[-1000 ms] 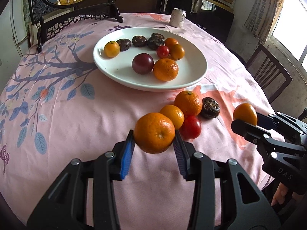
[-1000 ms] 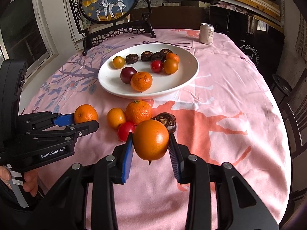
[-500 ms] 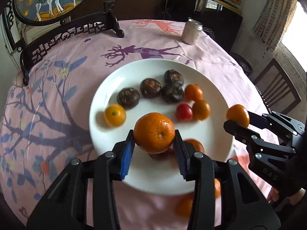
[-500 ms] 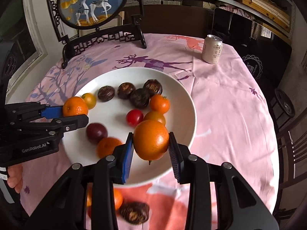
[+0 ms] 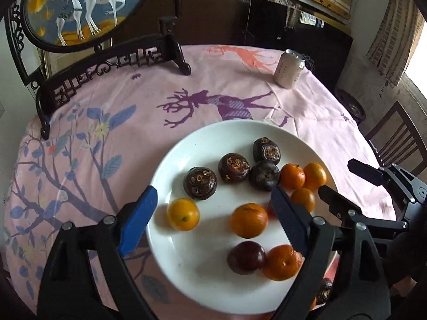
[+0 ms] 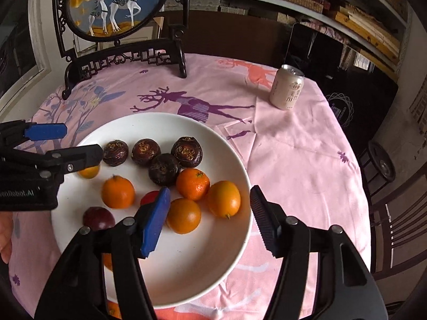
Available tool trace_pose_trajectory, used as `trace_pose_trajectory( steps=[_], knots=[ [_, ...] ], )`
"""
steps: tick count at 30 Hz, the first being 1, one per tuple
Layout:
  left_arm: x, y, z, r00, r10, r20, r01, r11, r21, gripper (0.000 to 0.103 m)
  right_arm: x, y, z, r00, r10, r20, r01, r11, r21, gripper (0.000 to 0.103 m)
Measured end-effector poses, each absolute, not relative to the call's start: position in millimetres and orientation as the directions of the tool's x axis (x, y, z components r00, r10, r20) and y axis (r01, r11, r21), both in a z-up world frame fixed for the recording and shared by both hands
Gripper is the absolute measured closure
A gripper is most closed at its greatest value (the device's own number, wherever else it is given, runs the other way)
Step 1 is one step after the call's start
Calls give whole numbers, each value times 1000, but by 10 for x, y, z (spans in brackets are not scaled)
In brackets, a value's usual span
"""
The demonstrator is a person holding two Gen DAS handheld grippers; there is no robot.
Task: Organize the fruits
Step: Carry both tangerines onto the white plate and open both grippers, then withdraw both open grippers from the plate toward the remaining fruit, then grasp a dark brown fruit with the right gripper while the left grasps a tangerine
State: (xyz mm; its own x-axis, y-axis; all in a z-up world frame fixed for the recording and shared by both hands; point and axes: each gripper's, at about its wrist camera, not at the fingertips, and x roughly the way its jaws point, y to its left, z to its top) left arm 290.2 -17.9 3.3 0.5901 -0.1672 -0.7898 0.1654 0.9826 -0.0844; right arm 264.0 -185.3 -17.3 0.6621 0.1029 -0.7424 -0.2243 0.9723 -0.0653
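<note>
Both grippers have just been opening over the plate, nothing clamped; left gripper and right gripper gape wide; remaining fruit lies below the plate's near rim, behind both

Both cameras sit close above the near edge of the white plate, tilted steeply down and facing the far edge of the table. The left wrist view looks over the plate's left rim; the right wrist view looks over its right rim. Both share the plate, the can and the framed deer screen.
</note>
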Motion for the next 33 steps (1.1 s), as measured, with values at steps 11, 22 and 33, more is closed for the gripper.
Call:
trace_pose_trajectory(
  steps=[11, 22, 33],
  knots=[
    [1377, 13, -24, 656, -159, -738, 137, 986, -91, 8, 1171, -1911, -222, 660, 170, -732, -223, 974, 25, 38],
    [910, -27, -434, 604, -177, -777, 158, 982, -101, 8, 785, -1918, -478, 642, 140, -754, -186, 982, 24, 38],
    [960, -101, -571, 574, -161, -803, 179, 982, -68, 8, 1123, -1833, -840, 575, 137, -807, -197, 980, 25, 38]
  ],
)
